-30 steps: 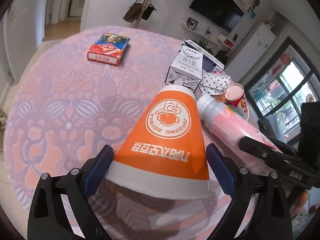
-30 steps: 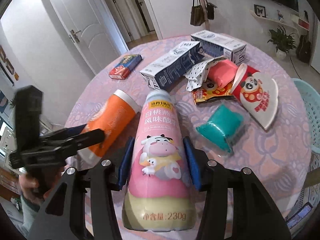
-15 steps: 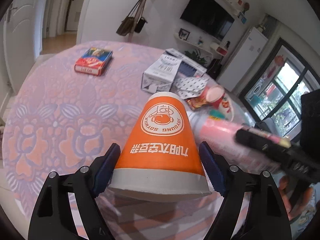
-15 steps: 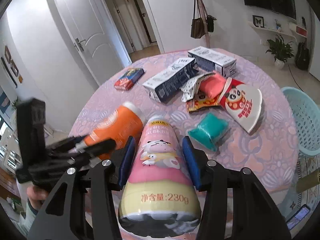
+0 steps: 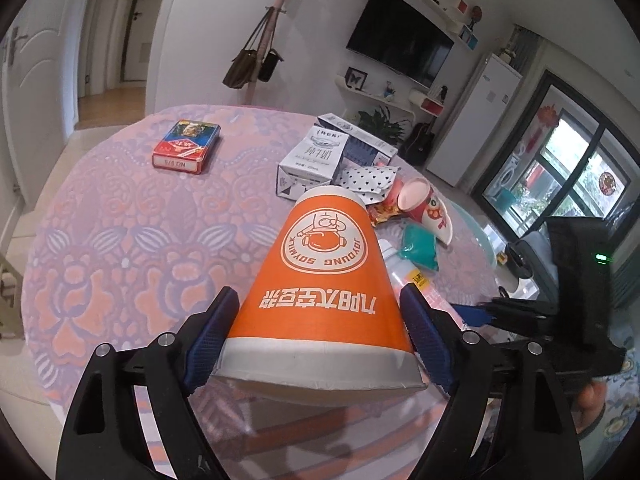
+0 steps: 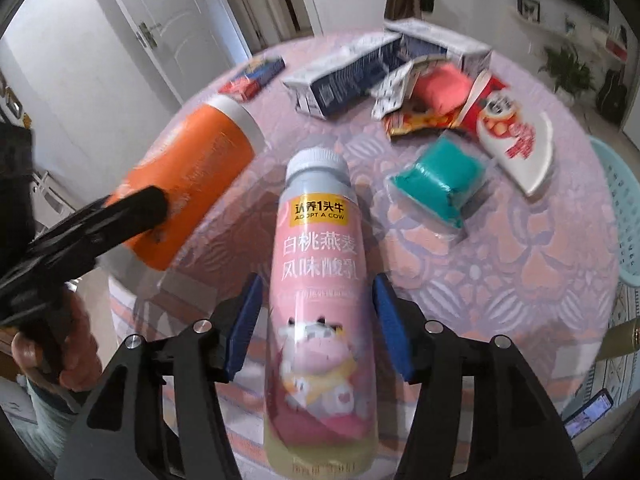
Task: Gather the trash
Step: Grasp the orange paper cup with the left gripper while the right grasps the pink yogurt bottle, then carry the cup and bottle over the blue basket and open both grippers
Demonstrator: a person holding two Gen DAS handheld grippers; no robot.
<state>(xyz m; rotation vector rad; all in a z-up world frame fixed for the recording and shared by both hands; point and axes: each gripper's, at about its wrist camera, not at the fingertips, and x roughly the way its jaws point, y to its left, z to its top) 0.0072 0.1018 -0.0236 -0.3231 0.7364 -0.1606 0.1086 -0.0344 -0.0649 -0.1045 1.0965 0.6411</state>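
L gripper (image 5: pixel 320 344) clamped on orange cup (image 5: pixel 324 280), lifted off table (image 5: pixel 100 240), prob for carrying to the bin. R gripper (image 6: pixel 318 320) pinches pink bottle (image 6: pixel 320 280), also raised. Basket (image 6: pixel 624 220) at 3 o'clock of table edge. Leftover trash at 12–1: cartons (image 6: pixel 344 76), teal pack (image 6: pixel 440 180), wrappers; none block the way.

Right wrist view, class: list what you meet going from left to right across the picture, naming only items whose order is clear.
Left gripper → orange cup → pink yogurt bottle → teal packet → red and white panda wrapper → light blue basket.
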